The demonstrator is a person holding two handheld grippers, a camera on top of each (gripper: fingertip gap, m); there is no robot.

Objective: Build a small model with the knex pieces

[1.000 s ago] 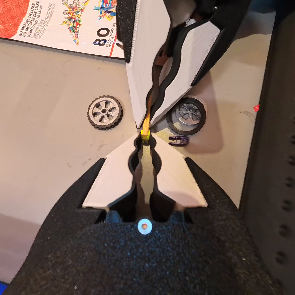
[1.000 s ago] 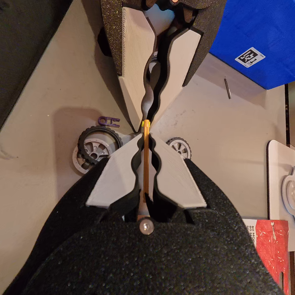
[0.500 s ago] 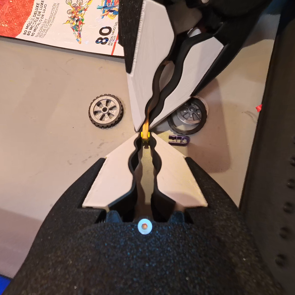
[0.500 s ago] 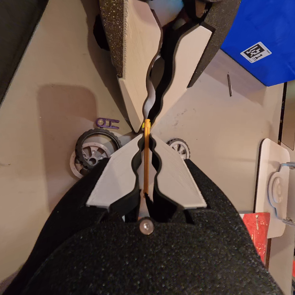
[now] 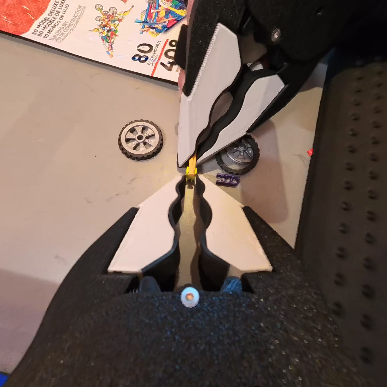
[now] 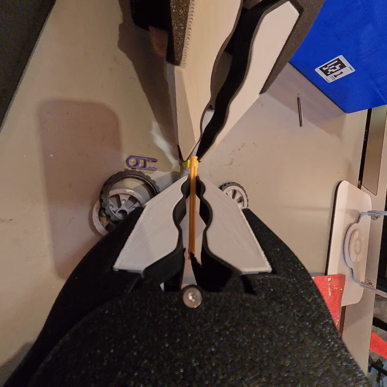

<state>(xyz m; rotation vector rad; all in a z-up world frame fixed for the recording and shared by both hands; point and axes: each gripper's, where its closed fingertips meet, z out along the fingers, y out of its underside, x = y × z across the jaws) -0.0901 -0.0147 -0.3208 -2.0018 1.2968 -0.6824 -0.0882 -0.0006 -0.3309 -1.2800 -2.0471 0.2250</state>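
Note:
My left gripper (image 5: pixel 190 178) is shut on a small yellow-green connector (image 5: pixel 190 174) at its very tips. My right gripper (image 6: pixel 192 178) is shut on a thin orange rod (image 6: pixel 192 209) that runs lengthwise between its fingers. The two grippers meet tip to tip above the table. The rod's front end (image 5: pixel 192 162) touches the connector (image 6: pixel 185 163). The right gripper (image 5: pixel 189 165) comes in from the top of the left wrist view. The left gripper (image 6: pixel 189 156) comes in from the top of the right wrist view.
On the beige table lie a grey wheel with a black tyre (image 5: pixel 140 139), a second wheel (image 5: pixel 237 156) partly under the right gripper, and a purple connector (image 5: pixel 227 180). A printed box (image 5: pixel 83 31) lies at the back, a black case (image 5: pixel 345 188) on the right. A blue box (image 6: pixel 345 52), a white board (image 6: pixel 351 230) and a small dark pin (image 6: pixel 300 111) show in the right wrist view. Left and right tips are no more than a few centimetres apart.
Both grippers stay shut and tip to tip. The right gripper has tilted, leaning more to the right in the left wrist view. The left gripper looms larger in the right wrist view.

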